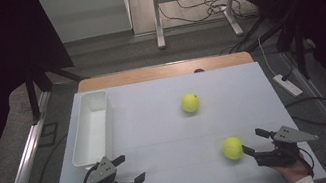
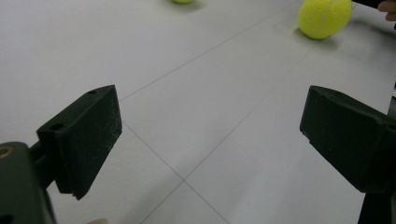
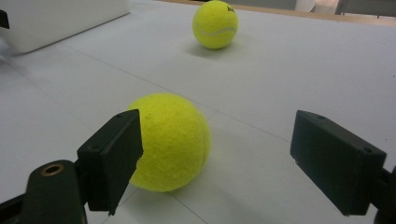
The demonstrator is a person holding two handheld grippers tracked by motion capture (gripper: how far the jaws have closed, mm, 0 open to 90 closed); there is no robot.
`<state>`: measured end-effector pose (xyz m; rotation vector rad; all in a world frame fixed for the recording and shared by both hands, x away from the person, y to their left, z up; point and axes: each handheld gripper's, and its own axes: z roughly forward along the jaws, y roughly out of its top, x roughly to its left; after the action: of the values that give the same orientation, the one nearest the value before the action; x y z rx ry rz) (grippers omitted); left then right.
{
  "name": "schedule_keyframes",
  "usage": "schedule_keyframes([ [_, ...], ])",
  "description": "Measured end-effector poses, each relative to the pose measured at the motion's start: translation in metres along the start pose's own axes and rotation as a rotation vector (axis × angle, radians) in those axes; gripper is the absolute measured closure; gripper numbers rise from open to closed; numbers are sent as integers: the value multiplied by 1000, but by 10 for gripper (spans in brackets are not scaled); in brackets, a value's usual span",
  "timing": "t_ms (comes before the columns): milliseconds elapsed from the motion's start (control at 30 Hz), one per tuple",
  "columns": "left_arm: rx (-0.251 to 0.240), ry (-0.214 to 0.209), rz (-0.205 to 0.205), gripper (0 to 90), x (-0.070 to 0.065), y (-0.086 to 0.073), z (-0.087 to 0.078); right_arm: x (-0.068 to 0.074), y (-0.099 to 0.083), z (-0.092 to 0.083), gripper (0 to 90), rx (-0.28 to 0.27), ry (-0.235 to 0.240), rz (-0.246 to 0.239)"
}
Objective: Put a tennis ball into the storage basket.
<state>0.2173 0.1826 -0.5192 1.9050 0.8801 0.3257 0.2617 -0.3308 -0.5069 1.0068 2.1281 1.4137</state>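
Observation:
Two yellow tennis balls lie on the white table. The near ball (image 1: 232,148) (image 3: 170,141) (image 2: 324,17) rests just left of my right gripper (image 1: 252,140) (image 3: 212,161). That gripper is open, and the ball sits just ahead of its left jaw, off centre in the gap, with no pad pressing on it. The far ball (image 1: 190,102) (image 3: 215,24) lies mid-table, apart from both grippers. My left gripper (image 1: 130,169) (image 2: 210,144) rests at the table's front left, jaws wide open over bare table, nothing between them.
A long white bin (image 1: 91,129) (image 3: 56,21) stands along the table's left side, just beyond the left gripper. The table's wooden far edge (image 1: 162,71) borders dark floor with cables and a frame. A hand holds each gripper at the front edge.

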Motion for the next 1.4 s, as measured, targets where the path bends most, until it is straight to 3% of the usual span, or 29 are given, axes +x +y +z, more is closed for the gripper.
schedule_keyframes([
  [633, -2, -1, -11, 62, -1, 0, 0, 1, 0, 1, 165, 0, 1, -1],
  [1167, -26, 8, -48, 64, 0, 5, 1, 1, 1, 2, 166, -7, 10, -3],
  [1400, -26, 10, -41, 64, -3, 11, 4, 2, 2, 3, 165, -13, 19, -1],
])
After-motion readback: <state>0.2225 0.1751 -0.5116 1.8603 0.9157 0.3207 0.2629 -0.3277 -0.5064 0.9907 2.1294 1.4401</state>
